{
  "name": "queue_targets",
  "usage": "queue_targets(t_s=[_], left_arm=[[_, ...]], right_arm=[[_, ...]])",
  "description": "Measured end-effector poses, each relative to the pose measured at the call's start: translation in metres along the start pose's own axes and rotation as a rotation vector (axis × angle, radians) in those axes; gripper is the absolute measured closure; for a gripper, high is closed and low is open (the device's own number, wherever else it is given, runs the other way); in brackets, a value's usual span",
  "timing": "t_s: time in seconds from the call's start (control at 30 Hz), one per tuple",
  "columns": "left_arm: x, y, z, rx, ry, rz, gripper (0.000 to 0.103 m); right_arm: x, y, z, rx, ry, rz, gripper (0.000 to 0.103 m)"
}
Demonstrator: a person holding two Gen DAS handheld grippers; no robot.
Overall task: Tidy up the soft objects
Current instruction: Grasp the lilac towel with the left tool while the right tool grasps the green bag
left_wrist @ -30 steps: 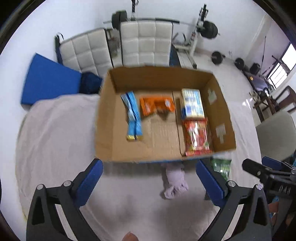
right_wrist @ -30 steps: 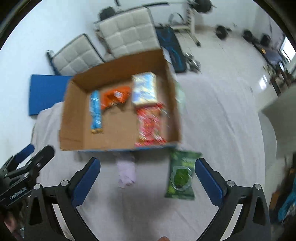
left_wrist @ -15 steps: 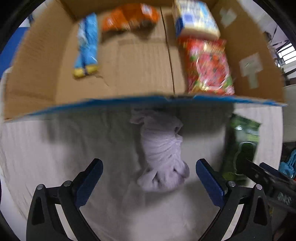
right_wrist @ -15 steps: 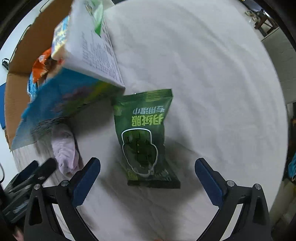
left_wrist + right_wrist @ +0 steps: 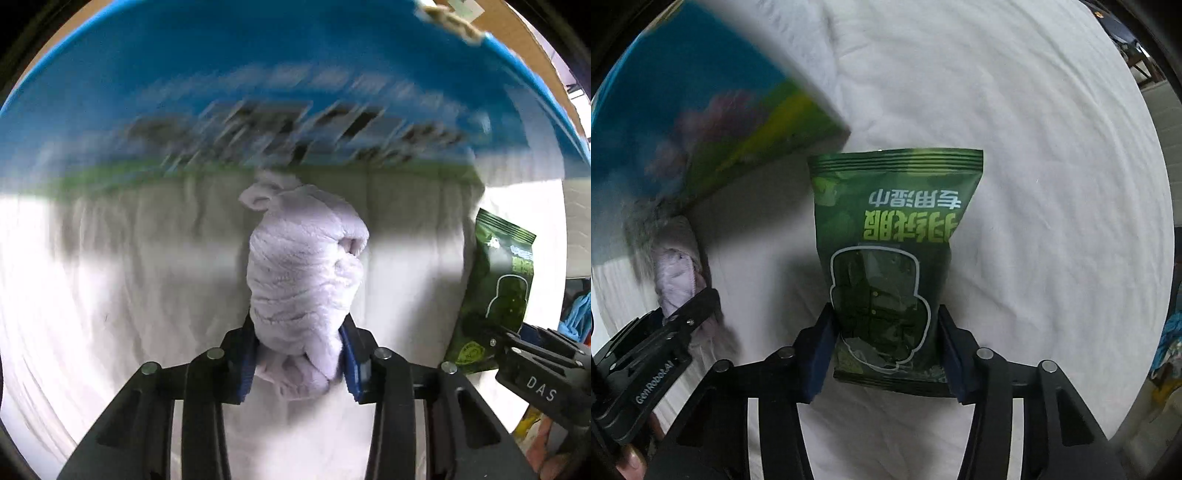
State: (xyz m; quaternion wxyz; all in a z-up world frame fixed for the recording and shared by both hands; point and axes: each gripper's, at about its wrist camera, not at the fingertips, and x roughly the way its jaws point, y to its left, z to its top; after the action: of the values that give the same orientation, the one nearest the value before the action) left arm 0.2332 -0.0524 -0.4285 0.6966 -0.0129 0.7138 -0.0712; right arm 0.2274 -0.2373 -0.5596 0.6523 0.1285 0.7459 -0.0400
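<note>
The rolled lilac cloth (image 5: 306, 280) lies on the white sheet (image 5: 110, 295) below the blurred blue box (image 5: 258, 92), its near end pinched as the left gripper (image 5: 299, 360) closes. The right gripper (image 5: 886, 343) closes around the green packet (image 5: 886, 258), whose bottom corners are hidden behind the fingers (image 5: 820, 350). The packet's print reads only in the right view.

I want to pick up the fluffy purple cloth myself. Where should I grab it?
Grab the rolled purple cloth at its near end, coming straight down from above. It lies flat, long and narrow, so fingers fit either side; the left gripper is closing there.
</note>
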Motion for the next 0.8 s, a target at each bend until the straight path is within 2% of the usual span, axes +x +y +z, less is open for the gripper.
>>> queue_targets(t_s=[0.07,0.27,0.4,0.53,0.63,0.7,0.8], left_arm=[[-0.001,0.007,-0.017,-0.007,-0.001,0.005,0.069],[0.001,0.034,-0.072,-0.065,0.041,-0.023,0.069],[0.015,0.047,-0.09,-0.105,0.08,-0.026,0.068],[0.025,0.053,-0.084,-0.137,0.091,-0.028,0.063],[0.03,0.047,-0.07,-0.109,0.097,0.002,0.058],[0.031,0.045,-0.061,-0.117,0.086,0.028,0.055],[0.032,0.047,-0.055,-0.156,0.053,0.037,0.048]], right_arm=[[0.004,0.008,-0.007,-0.04,0.025,-0.001,0.052],[0.021,0.026,-0.058,-0.178,0.113,-0.004,0.052],[0.03,0.038,-0.078,-0.24,0.135,-0.036,0.051],[0.039,0.045,-0.083,-0.235,0.127,-0.066,0.048],[0.045,0.057,-0.078,-0.238,0.123,-0.098,0.047],[0.047,0.077,-0.072,-0.245,0.114,-0.112,0.047],[0.045,0.081,-0.069,-0.241,0.115,-0.102,0.047]])
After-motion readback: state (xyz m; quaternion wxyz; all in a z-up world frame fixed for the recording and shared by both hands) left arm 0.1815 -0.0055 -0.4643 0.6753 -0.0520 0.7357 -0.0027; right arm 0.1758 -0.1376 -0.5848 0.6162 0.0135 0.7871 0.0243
